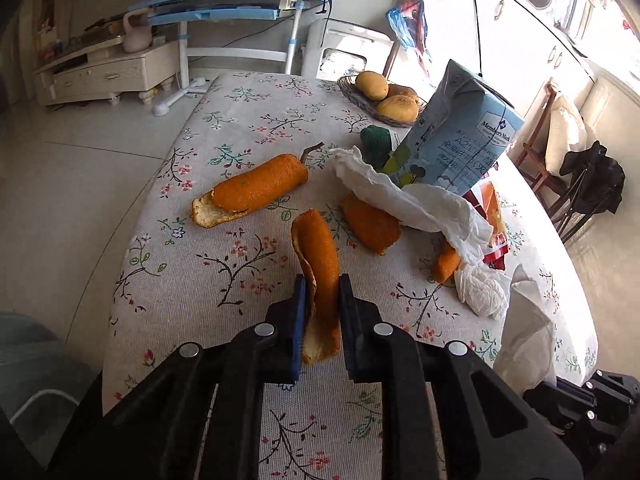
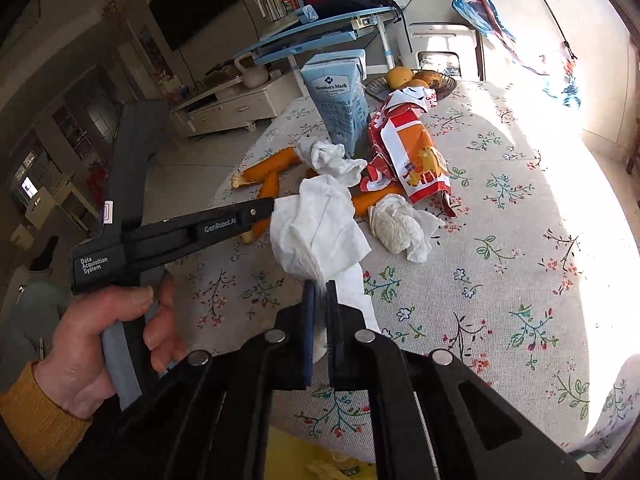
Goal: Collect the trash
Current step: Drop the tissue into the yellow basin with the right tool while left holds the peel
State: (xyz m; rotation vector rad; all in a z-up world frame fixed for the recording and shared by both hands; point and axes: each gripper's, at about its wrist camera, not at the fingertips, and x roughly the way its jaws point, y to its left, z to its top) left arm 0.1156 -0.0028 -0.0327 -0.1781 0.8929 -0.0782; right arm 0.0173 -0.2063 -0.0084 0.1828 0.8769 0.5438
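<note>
Holding two pieces of trash at once: left tongs pinch a curled strip of orange peel near its lower end, the strip standing up between the pads; right tongs are pressed together on a bunched white tissue, which hangs in a loose wad ahead of the pads. Both pieces look lifted off the floral bench.

Still lying on the bench: a long peel, a shorter peel, a small peel end, a crumpled tissue, another wad, a red-and-orange wrapper and a blue milk carton standing upright. Fruit basket at the far edge is probably not trash.

Doing it well, by my reading:
- Keep both grips firm; the tissue is caught by an edge only and could slip out.
- Carry the peel upright so it does not twist out of the pads.
- No bin is clearly visible; something yellow shows below the near bench edge in the right view, cannot tell what.
- Keep the hanging tissue clear of the left gripper's arm just beside it.
</note>
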